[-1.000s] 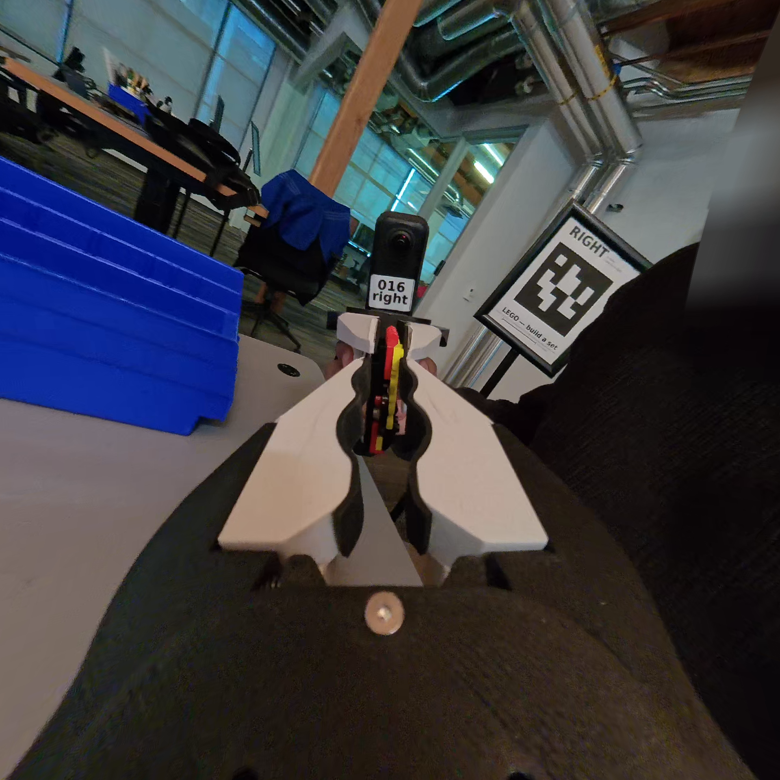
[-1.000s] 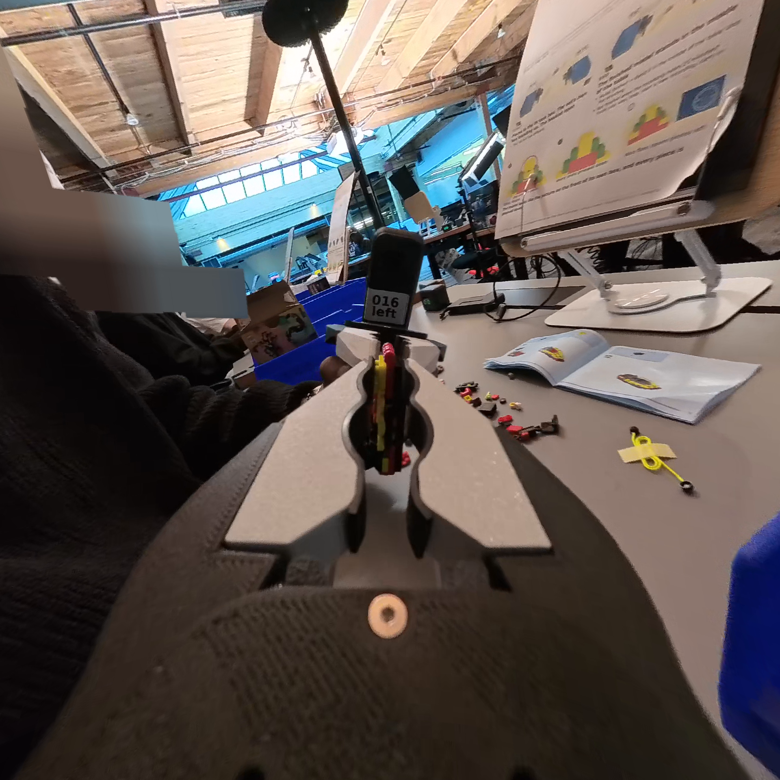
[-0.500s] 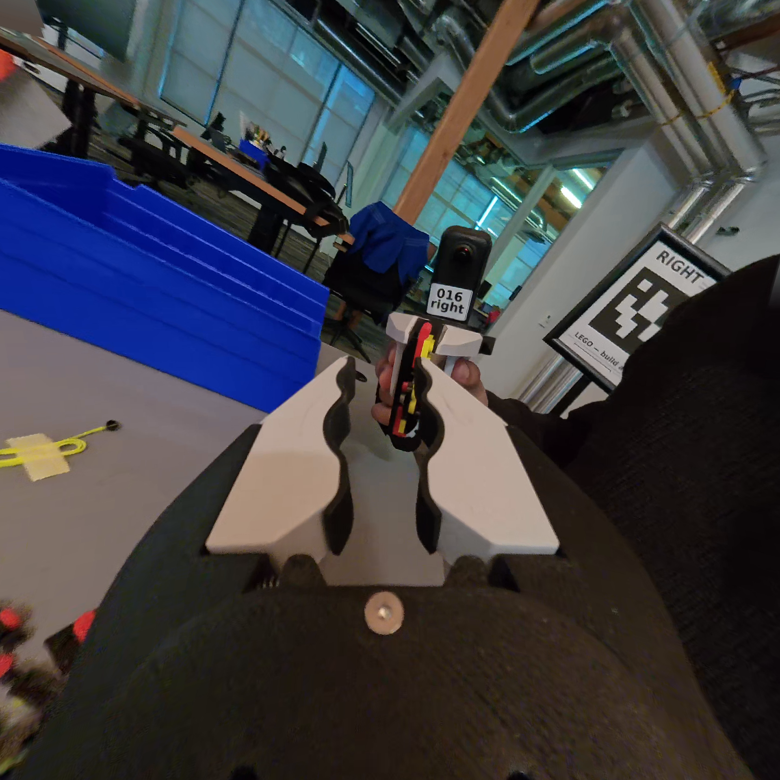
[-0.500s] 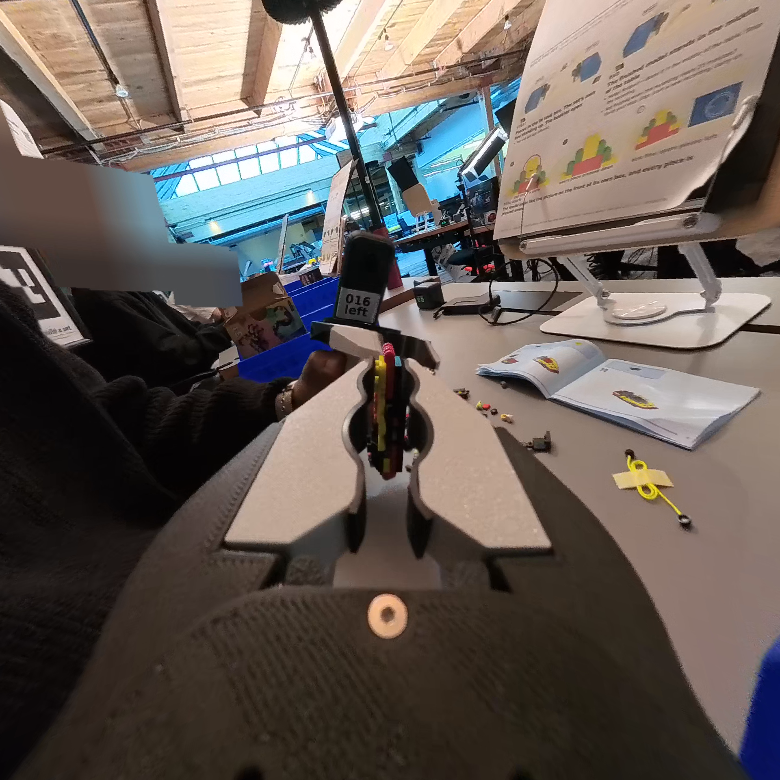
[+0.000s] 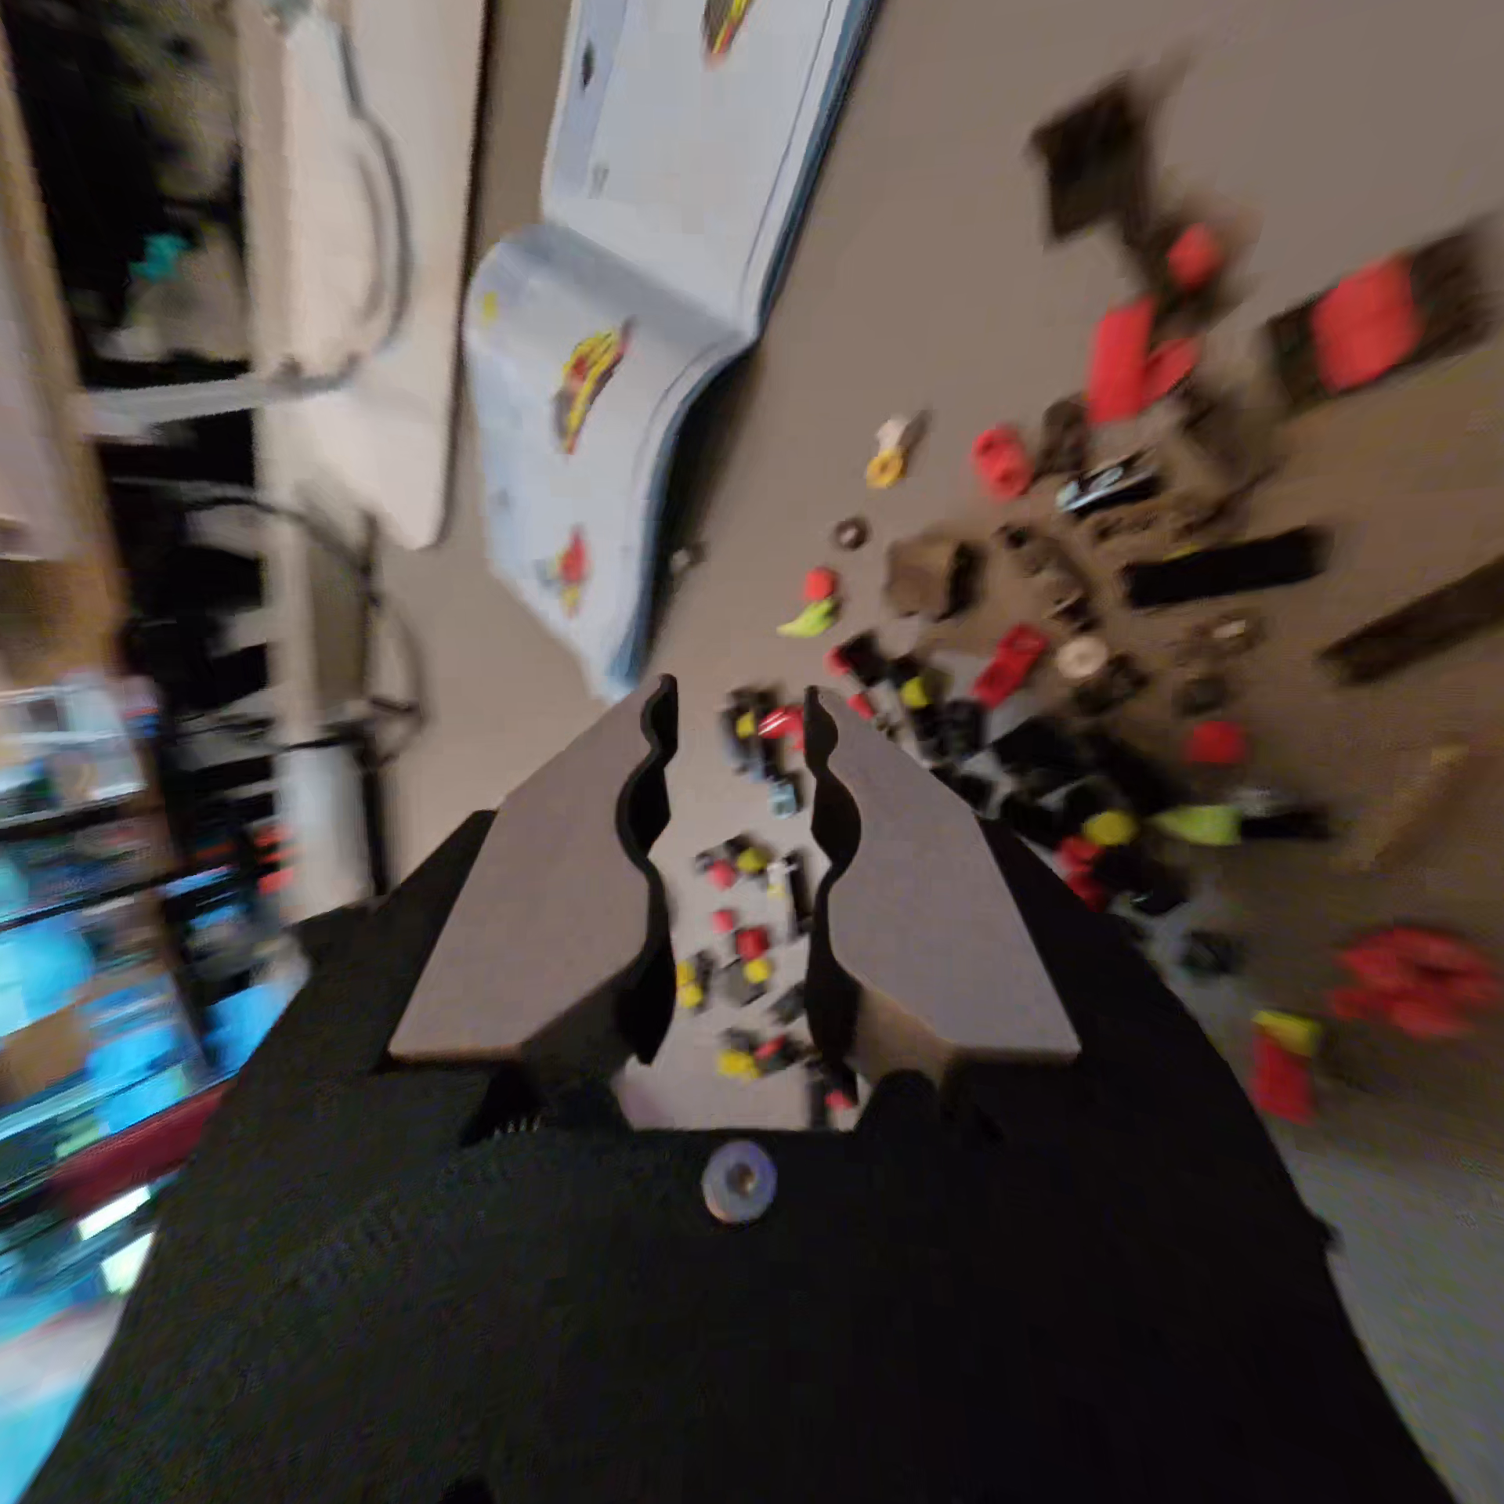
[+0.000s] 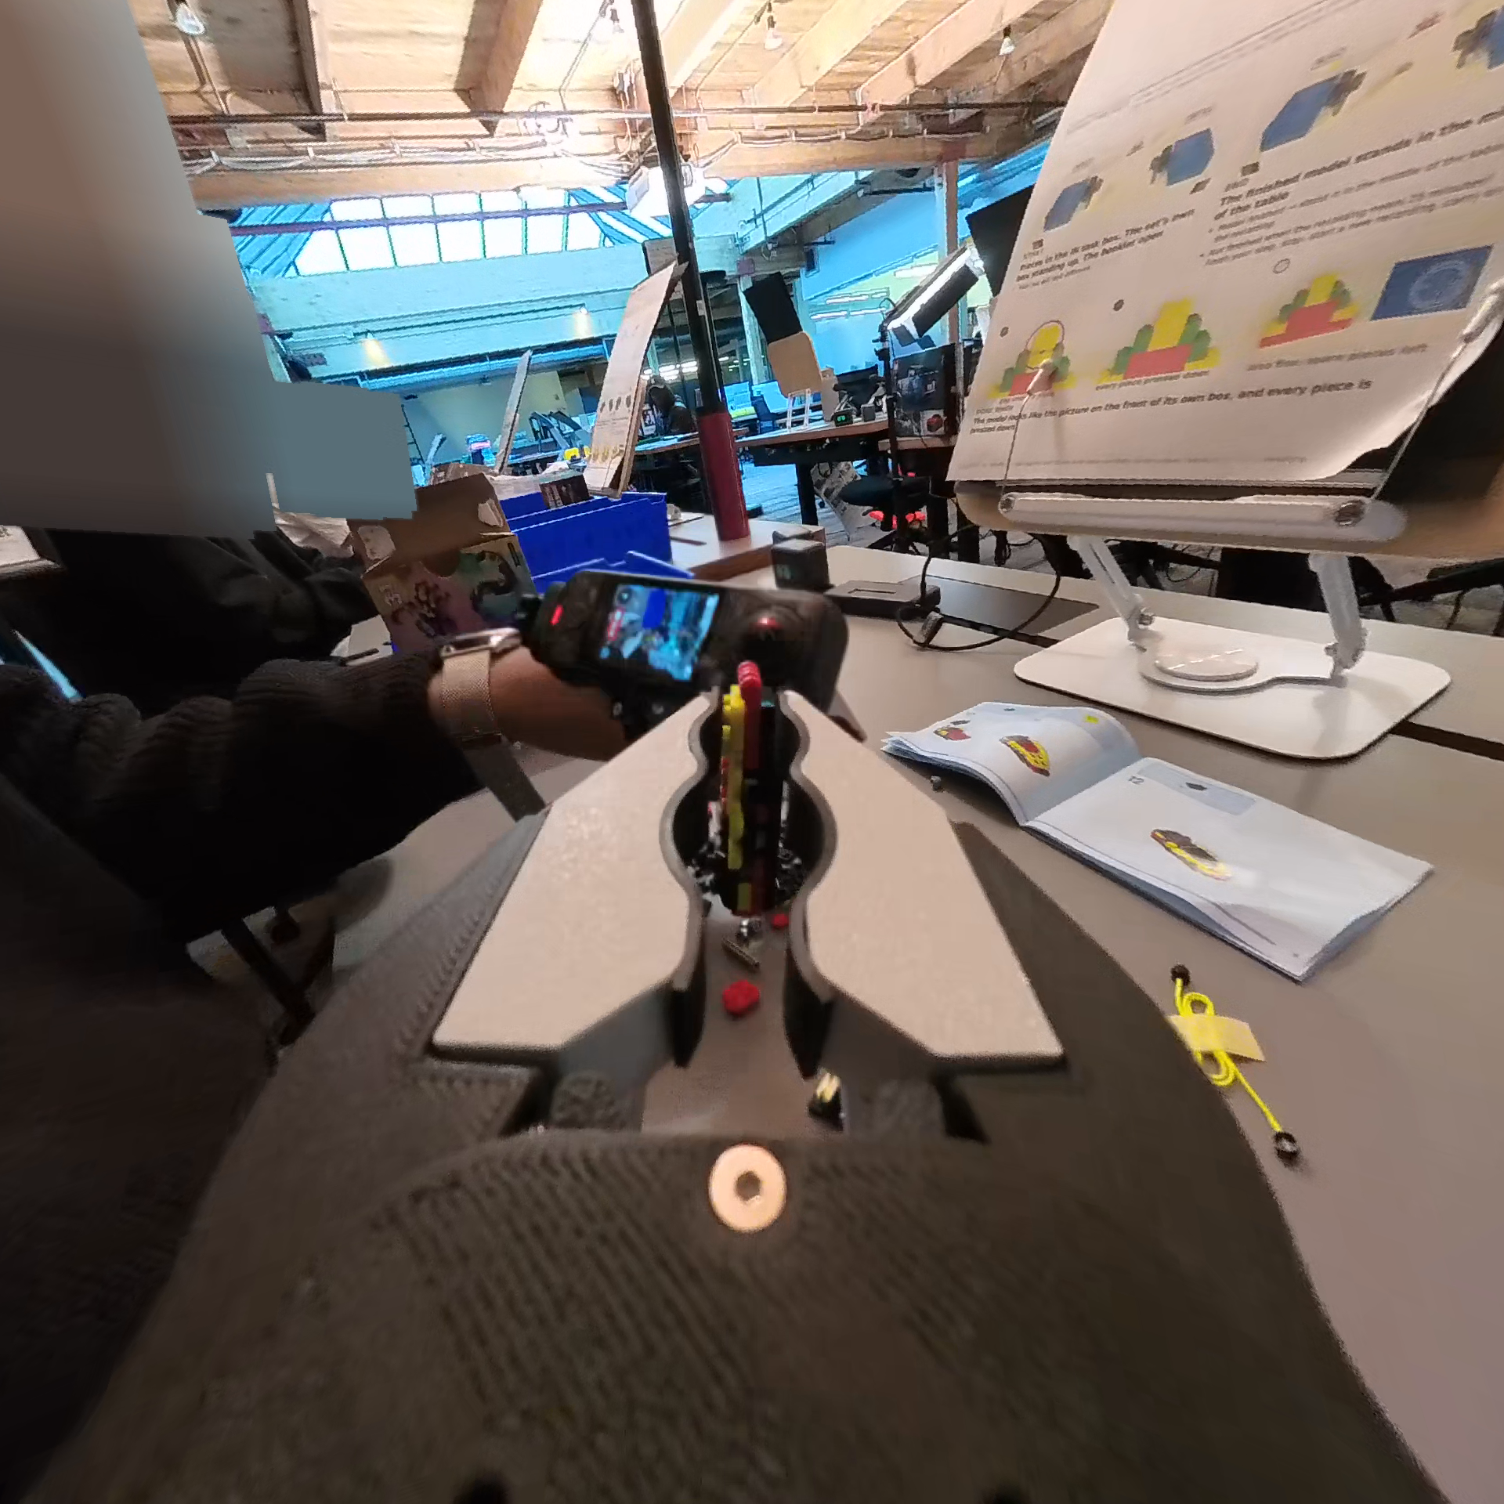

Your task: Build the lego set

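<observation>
My right gripper [image 6: 747, 716] is shut on a thin red, yellow and black lego assembly [image 6: 745, 781], held edge-on above the grey table. My left gripper [image 5: 739, 716] is open and empty, pointing down over a blurred scatter of loose red, yellow and black lego pieces [image 5: 1017, 716] on the table. The left gripper's body with its camera screen [image 6: 659, 631] also shows in the right wrist view, just behind the assembly, held by a hand in a black sleeve. An open instruction booklet [image 6: 1139, 814] lies on the table to the right; it also shows in the left wrist view [image 5: 643, 325].
A white stand [image 6: 1221, 675] holds a large instruction sheet [image 6: 1270, 268] at the back right. A yellow cable tie on tape [image 6: 1213, 1050] lies near the right gripper. Blue bins [image 6: 594, 529] and a cardboard box [image 6: 439, 553] stand at the back left. A few small pieces [image 6: 739, 997] lie under the right gripper.
My left gripper has let go of the assembly, opened, and swung away and down over the loose pieces. My right gripper keeps hold of the assembly.
</observation>
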### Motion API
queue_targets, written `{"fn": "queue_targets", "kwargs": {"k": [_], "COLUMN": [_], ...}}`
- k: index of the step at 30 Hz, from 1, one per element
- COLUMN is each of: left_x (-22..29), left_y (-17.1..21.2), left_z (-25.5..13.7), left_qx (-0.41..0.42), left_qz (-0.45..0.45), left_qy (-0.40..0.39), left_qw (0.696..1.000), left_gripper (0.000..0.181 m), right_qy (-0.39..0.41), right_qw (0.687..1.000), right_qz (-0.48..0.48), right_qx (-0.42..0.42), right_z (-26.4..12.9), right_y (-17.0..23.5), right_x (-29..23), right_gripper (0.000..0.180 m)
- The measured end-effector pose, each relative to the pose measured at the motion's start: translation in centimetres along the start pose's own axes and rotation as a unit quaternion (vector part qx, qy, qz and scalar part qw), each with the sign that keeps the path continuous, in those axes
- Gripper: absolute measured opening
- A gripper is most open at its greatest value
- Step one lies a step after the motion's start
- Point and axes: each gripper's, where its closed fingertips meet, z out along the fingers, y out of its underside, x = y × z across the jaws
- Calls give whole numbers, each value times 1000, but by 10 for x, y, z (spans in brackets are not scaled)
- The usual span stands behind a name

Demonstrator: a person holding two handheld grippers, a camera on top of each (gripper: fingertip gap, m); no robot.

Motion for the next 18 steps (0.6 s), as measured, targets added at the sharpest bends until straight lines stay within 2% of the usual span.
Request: {"fn": "queue_targets", "kwargs": {"k": [2,4,9,12,18], "left_x": [-5,3,-10,-11,-18], "left_y": [0,-1,32,39,47], "left_z": [-2,-6,-12,-17,-24], "left_qx": [-20,-12,-68,-63,-60], "left_qz": [28,14,25,1,-12], "left_qy": [-36,-20,-60,-52,-66], "left_qw": [999,1000,996,997,996], "left_gripper": [22,21,22,23,23], "right_qy": [-4,-8,-43,-58,-74], "right_qw": [1000,1000,996,992,992], "right_qz": [-4,0,70,99,96], "right_qx": [-4,0,37,49,35], "right_z": [1,4,15,22,34], "right_y": [1,-1,-8,-10,-5], "right_x": [2,6,10,12,5], "right_gripper": [9,9,9,9,9]}}
